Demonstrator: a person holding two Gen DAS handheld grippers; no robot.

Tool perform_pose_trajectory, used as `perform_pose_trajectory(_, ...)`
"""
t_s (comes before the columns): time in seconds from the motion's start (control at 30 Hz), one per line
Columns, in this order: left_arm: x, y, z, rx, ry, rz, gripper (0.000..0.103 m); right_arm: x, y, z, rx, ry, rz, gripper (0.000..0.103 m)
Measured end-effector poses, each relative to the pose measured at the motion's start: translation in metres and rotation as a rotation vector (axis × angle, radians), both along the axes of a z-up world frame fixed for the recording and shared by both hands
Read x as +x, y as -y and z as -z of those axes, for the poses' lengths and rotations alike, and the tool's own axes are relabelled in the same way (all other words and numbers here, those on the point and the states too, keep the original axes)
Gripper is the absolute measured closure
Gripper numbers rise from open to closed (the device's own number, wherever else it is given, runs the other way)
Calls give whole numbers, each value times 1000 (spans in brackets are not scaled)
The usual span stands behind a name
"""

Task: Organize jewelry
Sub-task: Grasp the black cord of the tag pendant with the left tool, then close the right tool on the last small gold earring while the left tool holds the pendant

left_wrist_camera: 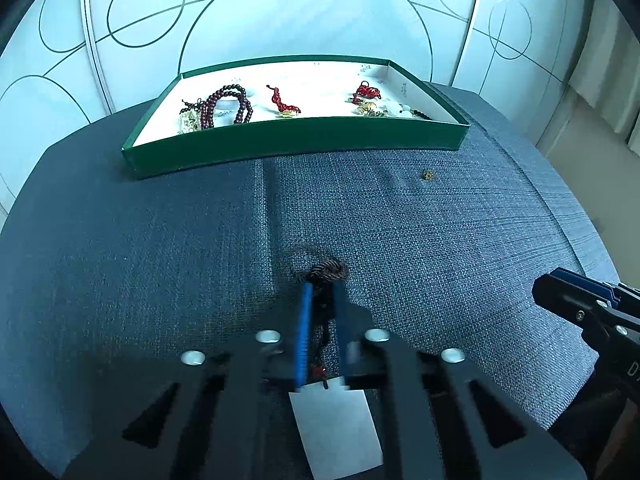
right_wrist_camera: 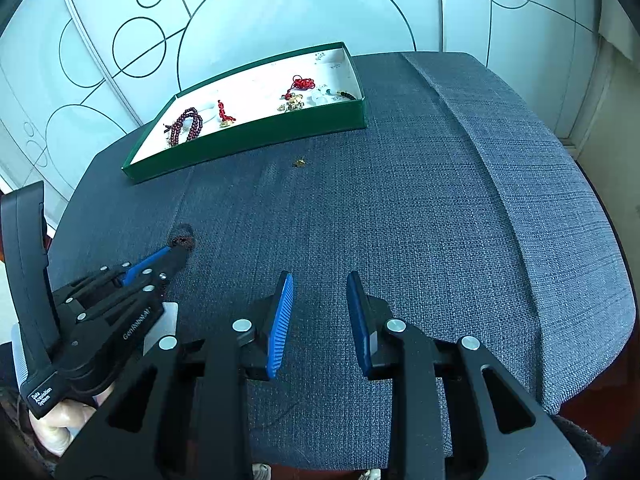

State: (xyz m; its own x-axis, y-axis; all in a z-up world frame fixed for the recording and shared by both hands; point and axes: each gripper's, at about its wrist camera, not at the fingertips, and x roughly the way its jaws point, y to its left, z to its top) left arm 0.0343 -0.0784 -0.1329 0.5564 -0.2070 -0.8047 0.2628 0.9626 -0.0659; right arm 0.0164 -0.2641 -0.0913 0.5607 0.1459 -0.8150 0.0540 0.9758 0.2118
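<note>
Black left gripper [right_wrist_camera: 176, 254] reads "GenRobot.AI", "Data Acquisition System"; fingers clamp brown bracelet [left_wrist_camera: 325, 271]. Right gripper [right_wrist_camera: 320, 292] fingers apart, empty.

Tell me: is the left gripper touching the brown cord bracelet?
Touching. The left wrist view shows the left gripper closed on the brown cord bracelet.

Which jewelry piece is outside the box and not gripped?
The small gold piece lying alone on the blue cloth, just in front of the green box. The dark cord is in the left gripper.

Cool bluish daylight, strong fisheye bending at edges, slight blur near the lens.
</note>
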Motion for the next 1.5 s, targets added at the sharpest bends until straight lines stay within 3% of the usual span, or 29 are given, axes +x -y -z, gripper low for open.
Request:
perform_pose_trajectory(0.33,14,-27,-20,-16,37,-55,96,16,-8,1,-5,-10,-21,75)
perform_pose_trajectory(0.67,48,-51,-24,1,39,-117,96,73,-18,5,15,-20,-17,75)
perform_pose_trajectory(1.2,68,-56,-4,-20,-8,-123,96,122,-26,21,3,-15,28,77)
perform_pose_trajectory(1.5,69,-54,-2,-22,-12,-117,96,124,-25,26,-30,-6,28,97)
